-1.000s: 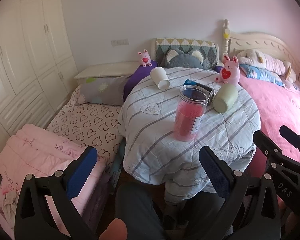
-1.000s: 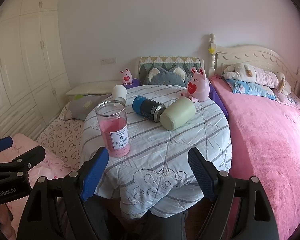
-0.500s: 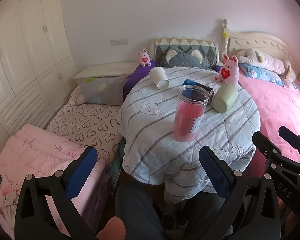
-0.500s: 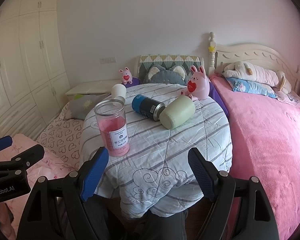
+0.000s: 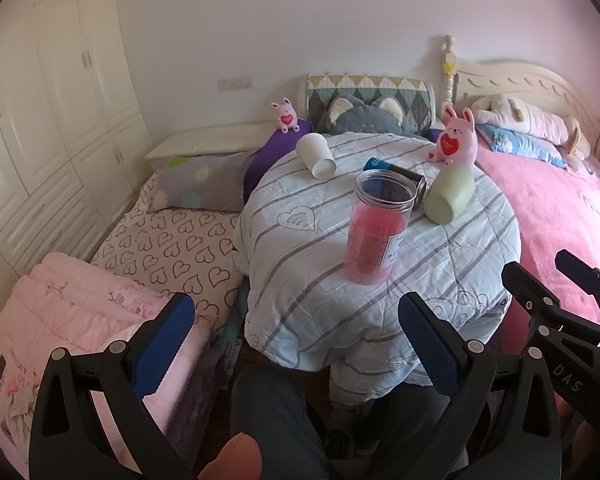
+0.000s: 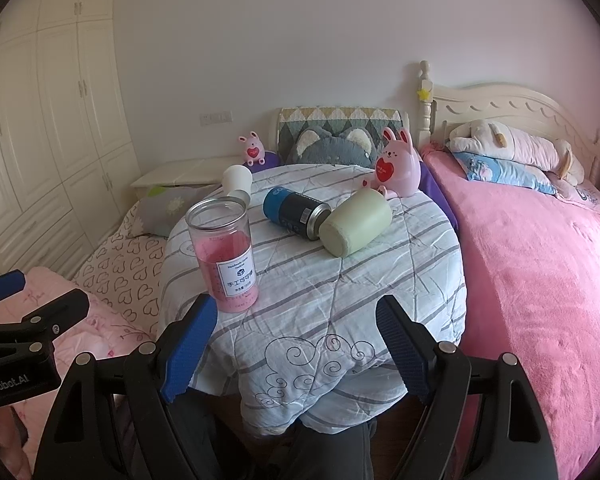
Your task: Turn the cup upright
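Cup (image 6: pixel 356 223), the green one, lies on its side just right of the blue can (image 6: pixel 296 213); barely anything has shifted. Both grippers (image 5: pixel 296 344) (image 6: pixel 296 346) hang wide open, empty, short of the table (image 6: pixel 340 300).

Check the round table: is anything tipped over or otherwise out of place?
Yes. Three containers lie on their sides on the table: the green cup, the white paper cup and the blue can. Only the pink-filled jar stands upright.

Soft daylight from the right, pink glare at right edge, fisheye-bent dark corners, sharp focus
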Tool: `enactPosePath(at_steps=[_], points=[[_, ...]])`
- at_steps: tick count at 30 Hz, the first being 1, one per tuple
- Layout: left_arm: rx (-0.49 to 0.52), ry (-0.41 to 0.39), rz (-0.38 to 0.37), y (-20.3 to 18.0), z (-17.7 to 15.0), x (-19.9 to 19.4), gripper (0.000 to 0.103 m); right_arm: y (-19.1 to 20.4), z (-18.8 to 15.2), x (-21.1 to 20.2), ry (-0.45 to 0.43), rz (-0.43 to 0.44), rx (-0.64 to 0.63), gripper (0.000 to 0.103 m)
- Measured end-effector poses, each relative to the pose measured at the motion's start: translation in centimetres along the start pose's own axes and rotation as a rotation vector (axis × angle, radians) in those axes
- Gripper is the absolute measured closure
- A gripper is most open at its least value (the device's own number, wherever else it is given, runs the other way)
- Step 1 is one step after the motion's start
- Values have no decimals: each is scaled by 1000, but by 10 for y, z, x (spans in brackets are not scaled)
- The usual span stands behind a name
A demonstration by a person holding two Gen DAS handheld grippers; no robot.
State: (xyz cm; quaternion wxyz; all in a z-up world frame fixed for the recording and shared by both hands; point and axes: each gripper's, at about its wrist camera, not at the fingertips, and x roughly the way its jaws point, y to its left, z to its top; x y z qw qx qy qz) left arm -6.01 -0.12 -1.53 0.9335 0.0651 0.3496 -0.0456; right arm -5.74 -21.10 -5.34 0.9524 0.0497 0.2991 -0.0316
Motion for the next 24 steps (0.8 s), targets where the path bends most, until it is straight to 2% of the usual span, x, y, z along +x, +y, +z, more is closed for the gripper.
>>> enactPosePath(at_steps=[24], points=[[10, -12, -31, 0, 7, -3, 0, -4, 4, 2, 11, -3, 10, 20]])
